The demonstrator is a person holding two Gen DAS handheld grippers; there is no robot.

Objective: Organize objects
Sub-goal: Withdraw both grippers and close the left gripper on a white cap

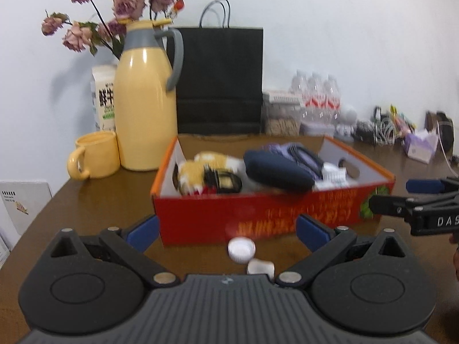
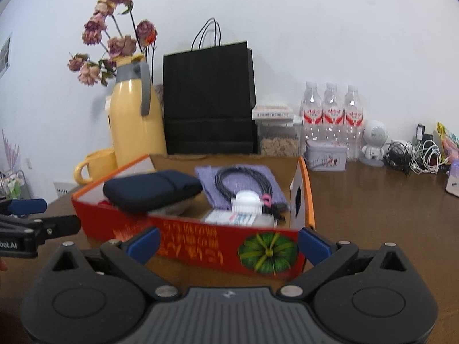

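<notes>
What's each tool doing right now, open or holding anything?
Left tool: open, holding nothing; white cap lies on the table between its fingers.
Right tool: open, empty, facing the red box.

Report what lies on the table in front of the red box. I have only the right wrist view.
Observer: A white bottle cap lies on the table just before the red box, inside the open left gripper.
Operator: Say whether it is alone.
Observer: No. A smaller white piece lies right beside it, nearer the camera; it is too blurred to identify.
Operator: Check the box's left end, behind the navy pouch.
Observer: A yellow and white soft item lies there, left of the navy pouch.
</notes>
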